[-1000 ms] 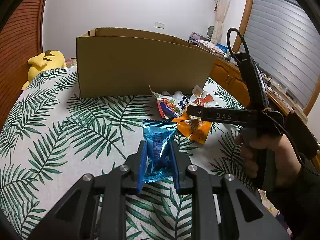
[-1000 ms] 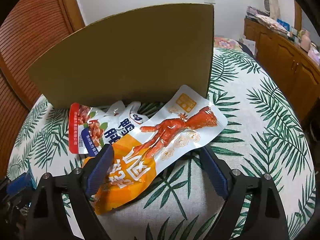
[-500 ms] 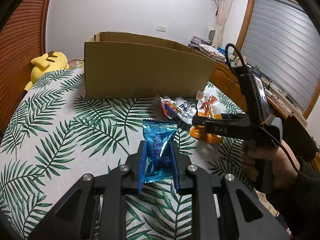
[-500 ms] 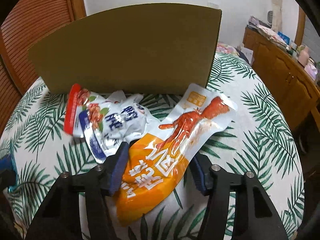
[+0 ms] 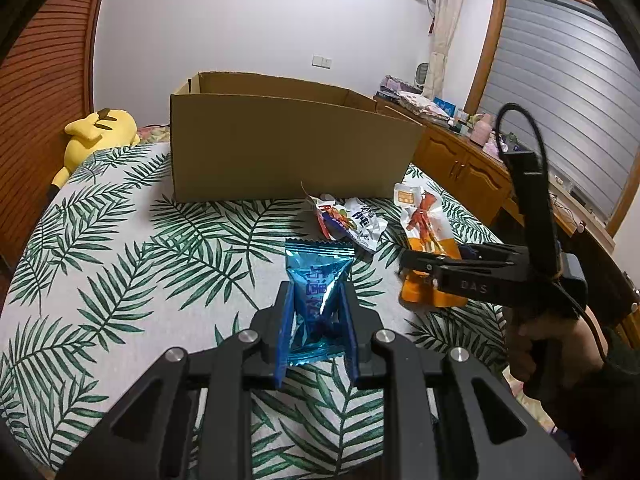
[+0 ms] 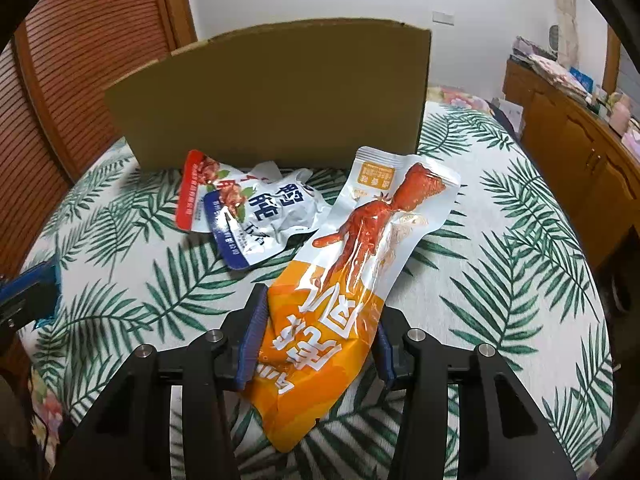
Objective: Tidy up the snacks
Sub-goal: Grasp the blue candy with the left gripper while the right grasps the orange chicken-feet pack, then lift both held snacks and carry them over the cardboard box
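Beside one box (image 5: 280, 152), each hand-held gripper grips one packet; seemingly two more lie loose (image 6: 248, 216).

Shiny blue snack packet (image 5: 318, 300) upright between gripper fingers, orange-white pouch (image 6: 344, 280) likewise pinched, seemingly lifted

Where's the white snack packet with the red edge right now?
The white packet lies on the leaf-print tablecloth just in front of the cardboard box, left of the orange pouch held by the right gripper.
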A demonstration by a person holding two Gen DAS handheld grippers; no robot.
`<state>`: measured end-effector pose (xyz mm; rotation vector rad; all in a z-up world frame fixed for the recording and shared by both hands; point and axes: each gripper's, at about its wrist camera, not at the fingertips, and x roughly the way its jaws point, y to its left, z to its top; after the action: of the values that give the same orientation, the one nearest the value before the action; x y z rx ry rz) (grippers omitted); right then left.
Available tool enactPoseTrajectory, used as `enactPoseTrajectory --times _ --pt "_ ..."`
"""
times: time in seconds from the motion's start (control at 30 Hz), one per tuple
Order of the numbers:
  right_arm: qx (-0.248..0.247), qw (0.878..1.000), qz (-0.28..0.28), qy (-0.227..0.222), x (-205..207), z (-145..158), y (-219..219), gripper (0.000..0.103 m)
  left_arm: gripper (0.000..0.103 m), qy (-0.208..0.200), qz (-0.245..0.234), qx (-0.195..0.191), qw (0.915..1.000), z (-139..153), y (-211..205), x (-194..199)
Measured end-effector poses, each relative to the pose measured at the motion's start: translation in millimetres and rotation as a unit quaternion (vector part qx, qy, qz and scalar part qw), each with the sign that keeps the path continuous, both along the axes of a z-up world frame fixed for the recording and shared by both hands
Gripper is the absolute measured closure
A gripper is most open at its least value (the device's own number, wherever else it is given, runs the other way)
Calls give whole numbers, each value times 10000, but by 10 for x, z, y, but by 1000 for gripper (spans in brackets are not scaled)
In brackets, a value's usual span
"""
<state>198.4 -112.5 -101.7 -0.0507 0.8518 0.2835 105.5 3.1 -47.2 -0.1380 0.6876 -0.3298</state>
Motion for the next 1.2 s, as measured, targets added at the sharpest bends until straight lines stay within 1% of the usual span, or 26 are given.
enactPoseTrajectory --times 0.4,0.7,0.9,1.0,1.2 --pt "149 9993 28 -346 -172 264 -111 56 82 -205 31 205 9996 168 -20 -11" --pt "158 9966 160 -795 -287 659 -156 56 82 -468 50 384 9982 415 17 125" --pt "153 9939 264 -1059 -342 995 -132 56 82 -667 25 325 9972 703 59 248" --pt "101 9916 337 -1246 -346 1205 -99 55 82 -830 -14 367 9959 854 48 317" --pt "44 9879 440 -1490 -267 1485 -33 55 82 -1091 -129 464 9929 1123 42 520"
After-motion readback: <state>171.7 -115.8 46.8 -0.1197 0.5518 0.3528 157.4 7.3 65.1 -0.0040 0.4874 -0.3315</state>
